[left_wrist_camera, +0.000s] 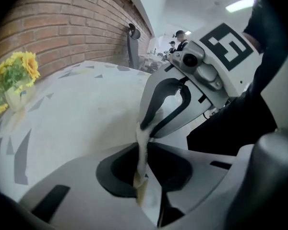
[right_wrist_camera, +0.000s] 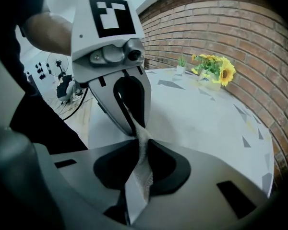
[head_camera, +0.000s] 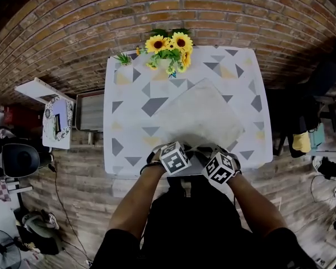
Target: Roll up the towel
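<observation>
A pale grey towel (head_camera: 197, 114) lies flat and slantwise on the patterned tablecloth (head_camera: 129, 94). Both grippers sit side by side at its near corner, close to the table's front edge. My left gripper (head_camera: 182, 148) is shut on the towel's edge; in the left gripper view a thin fold of towel (left_wrist_camera: 143, 152) runs up between its closed jaws (left_wrist_camera: 141, 169). My right gripper (head_camera: 213, 152) is likewise shut on the towel (right_wrist_camera: 143, 157), which is pinched in its jaws (right_wrist_camera: 140, 169). Each gripper shows in the other's view, gripping the same edge a short way along.
A vase of sunflowers (head_camera: 169, 49) and a small green plant (head_camera: 123, 58) stand at the table's far edge, against the brick wall. A white side stand (head_camera: 57, 119) is on the floor to the left. A dark chair with clutter stands to the right.
</observation>
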`<state>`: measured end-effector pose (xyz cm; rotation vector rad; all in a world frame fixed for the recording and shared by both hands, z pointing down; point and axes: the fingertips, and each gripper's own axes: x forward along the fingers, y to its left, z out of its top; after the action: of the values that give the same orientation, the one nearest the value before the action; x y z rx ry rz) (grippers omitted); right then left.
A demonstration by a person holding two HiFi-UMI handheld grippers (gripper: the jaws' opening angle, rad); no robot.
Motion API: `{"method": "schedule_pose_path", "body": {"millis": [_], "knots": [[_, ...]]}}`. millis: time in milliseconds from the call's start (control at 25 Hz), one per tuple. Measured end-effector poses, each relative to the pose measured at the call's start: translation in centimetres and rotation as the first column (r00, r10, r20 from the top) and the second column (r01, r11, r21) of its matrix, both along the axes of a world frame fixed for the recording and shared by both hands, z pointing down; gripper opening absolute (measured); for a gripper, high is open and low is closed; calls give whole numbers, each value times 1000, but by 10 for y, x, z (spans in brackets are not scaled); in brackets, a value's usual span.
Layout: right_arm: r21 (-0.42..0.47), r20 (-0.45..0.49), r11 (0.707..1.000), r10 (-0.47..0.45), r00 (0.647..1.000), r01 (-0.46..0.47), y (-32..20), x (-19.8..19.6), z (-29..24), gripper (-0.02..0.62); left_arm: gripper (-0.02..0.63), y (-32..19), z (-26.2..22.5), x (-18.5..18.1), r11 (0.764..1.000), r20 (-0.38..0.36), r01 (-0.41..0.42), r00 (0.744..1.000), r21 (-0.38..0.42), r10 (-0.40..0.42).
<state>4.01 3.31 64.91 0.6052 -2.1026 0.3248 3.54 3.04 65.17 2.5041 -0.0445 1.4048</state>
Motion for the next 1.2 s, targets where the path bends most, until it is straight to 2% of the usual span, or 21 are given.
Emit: {"method": "schedule_pose_path", "body": {"millis": [80,120,200,320,400,480,560,640,800,1000,1080,1160,1200], "knots": [[-20,13,1000,5,1000,-5,-2,1,1,64,130,-5,-1,-3,992,44,-40,998,121,35],[-37,24,999,10,1000,-10,-2,2,1,61,157,-7,-3,-5,979,70,-74,996,189,61],[-83,60,996,34,998,-29,-5,2,0,54,170,-8,-9,-3,944,103,-144,988,296,119],[-161,114,986,65,991,-46,-8,3,-7,43,170,-5,-17,4,894,132,-237,971,380,202],[-208,139,977,80,987,-50,-10,4,-12,37,170,-2,-19,10,877,145,-277,960,392,238],[-237,152,970,98,984,-60,-13,7,-15,37,167,-1,-16,14,882,151,-287,957,375,248],[-219,141,973,100,985,-68,-18,10,-17,43,104,-3,-10,15,902,143,-263,963,342,227],[-161,121,985,86,989,-66,-24,15,-21,71,65,-9,-5,14,933,124,-208,976,293,179],[-48,102,999,18,995,-14,-21,19,-29,106,55,-18,-3,12,979,86,-107,992,172,93],[-49,30,995,-88,996,90,-9,18,-12,120,49,-16,-4,9,999,57,-35,998,17,34],[-51,19,995,-86,996,87,-13,20,-8,79,50,-16,-6,8,999,69,-38,997,22,36],[-67,34,994,-83,996,85,-17,22,-7,50,58,-18,-7,5,993,116,-80,991,87,70],[-79,41,993,-86,995,89,-19,22,-7,48,93,-19,-9,3,985,147,-111,985,129,91]]}}
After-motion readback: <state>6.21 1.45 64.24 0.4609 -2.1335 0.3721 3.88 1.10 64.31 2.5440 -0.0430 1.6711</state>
